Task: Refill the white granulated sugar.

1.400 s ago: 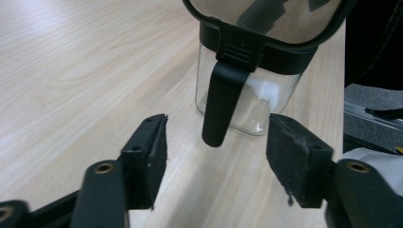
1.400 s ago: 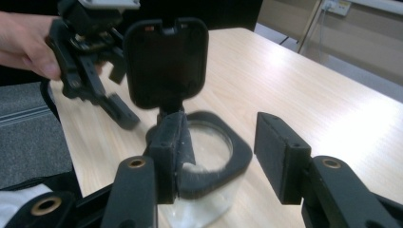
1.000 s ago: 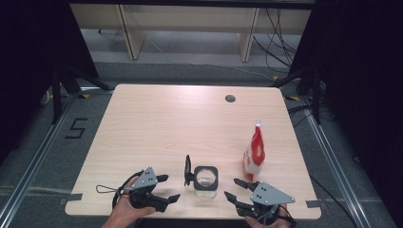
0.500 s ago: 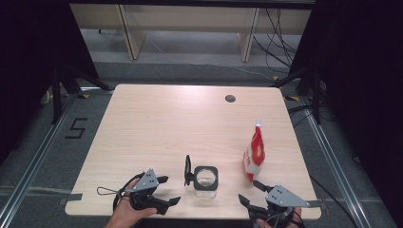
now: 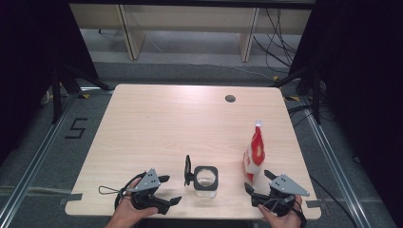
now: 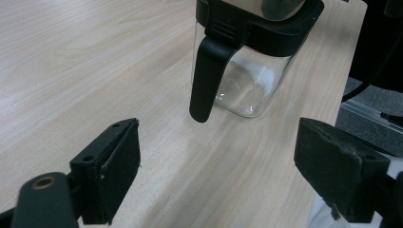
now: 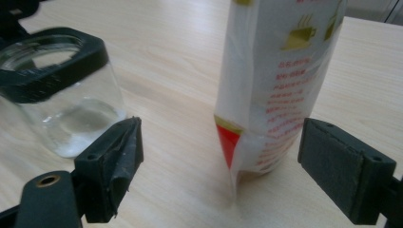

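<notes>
red-and-white pouch (image 5: 255, 154) stands upright at the table's (image 5: 157, 123) five o'clock, just beyond the right gripper (image 5: 263, 185), whose jaws have just been opening. glass jar (image 5: 205, 180) at six o'clock; left gripper (image 5: 169, 190) spread, empty.

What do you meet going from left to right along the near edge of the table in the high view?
Left hand-held gripper → black flip-up lid → clear glass jar → red and white pouch → right hand-held gripper, all on the wooden table.
</notes>
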A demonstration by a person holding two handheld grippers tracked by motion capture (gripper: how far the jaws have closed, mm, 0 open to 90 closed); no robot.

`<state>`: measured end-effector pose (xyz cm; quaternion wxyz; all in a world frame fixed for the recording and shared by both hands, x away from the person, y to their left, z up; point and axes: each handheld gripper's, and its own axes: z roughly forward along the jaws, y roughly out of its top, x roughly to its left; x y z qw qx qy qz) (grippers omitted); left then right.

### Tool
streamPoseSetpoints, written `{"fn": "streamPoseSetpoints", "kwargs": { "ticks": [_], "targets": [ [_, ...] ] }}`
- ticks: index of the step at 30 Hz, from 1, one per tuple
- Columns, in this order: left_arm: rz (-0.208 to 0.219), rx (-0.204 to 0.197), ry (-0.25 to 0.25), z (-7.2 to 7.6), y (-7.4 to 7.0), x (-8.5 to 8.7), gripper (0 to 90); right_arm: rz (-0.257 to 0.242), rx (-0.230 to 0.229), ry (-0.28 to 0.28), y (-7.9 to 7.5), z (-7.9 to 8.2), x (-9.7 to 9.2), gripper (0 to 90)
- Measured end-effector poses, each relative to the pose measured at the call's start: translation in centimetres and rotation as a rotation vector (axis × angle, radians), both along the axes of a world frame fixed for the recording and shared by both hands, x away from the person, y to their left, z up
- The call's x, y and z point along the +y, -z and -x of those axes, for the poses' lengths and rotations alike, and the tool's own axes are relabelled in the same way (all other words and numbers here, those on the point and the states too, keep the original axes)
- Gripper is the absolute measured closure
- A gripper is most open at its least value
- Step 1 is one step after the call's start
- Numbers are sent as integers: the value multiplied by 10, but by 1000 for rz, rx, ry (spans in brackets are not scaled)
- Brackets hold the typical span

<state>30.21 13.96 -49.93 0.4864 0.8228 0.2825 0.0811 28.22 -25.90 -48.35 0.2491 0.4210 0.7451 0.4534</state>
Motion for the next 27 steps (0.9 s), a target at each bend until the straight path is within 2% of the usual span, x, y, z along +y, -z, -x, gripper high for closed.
{"fn": "streamPoseSetpoints", "kwargs": {
  "ticks": [2, 4, 5, 6, 7, 8, 10, 11, 12, 13, 14, 16, 17, 18, 20, 23, 27],
  "targets": [
    [-6, 4, 2, 0, 1, 0, 155, -15, 8, 10, 2, -3, 2, 162],
    [-2, 0, -3, 1, 1, 0, 157, 21, 6, 43, 1, -6, 2, 160],
    [-2, 0, -3, 1, 1, 0, 157, 29, -22, 60, 2, -9, 3, 160],
    [-10, -3, 5, 0, 1, 1, 157, 29, -22, 60, 2, -9, 3, 160],
    [0, 6, 4, 0, 0, 2, 158, 29, -38, 91, 2, -15, 4, 159],
    [3, -6, 2, -1, 0, 2, 159, 30, -47, 109, 3, -18, 4, 158],
    [5, 4, -6, 0, -1, 2, 160, 20, -51, 115, 3, -22, 5, 158],
    [-4, -3, -1, -1, -1, 2, 162, 12, -58, 120, 5, -29, 8, 158],
    [-4, -3, -1, -1, -1, 2, 162, 12, -58, 120, 5, -29, 8, 158],
    [-4, -13, 5, -2, -1, 2, 162, 24, -67, 115, 8, -35, 12, 137],
    [4, 5, -11, -1, 0, 1, 163, 35, -69, 121, 8, -36, 14, 140],
    [2, 8, -5, -1, 0, 1, 166, 30, -69, 128, 8, -38, 15, 146],
    [-9, 4, -12, 0, -1, 2, 167, 25, -99, 150, 8, -40, 16, 164],
    [-1, 0, -8, -1, 0, 2, 170, 35, -117, 156, 8, -42, 16, 164],
    [-9, -15, 7, -2, -1, 3, 171, 23, -126, 166, 8, -45, 17, 169],
    [-3, -9, 0, -2, 0, 2, 173, 9, -138, 159, 9, -47, 18, 193],
    [0, -3, 8, -1, 0, 2, 175, 23, -169, 169, 9, -49, 15, 250]
  ]
}}
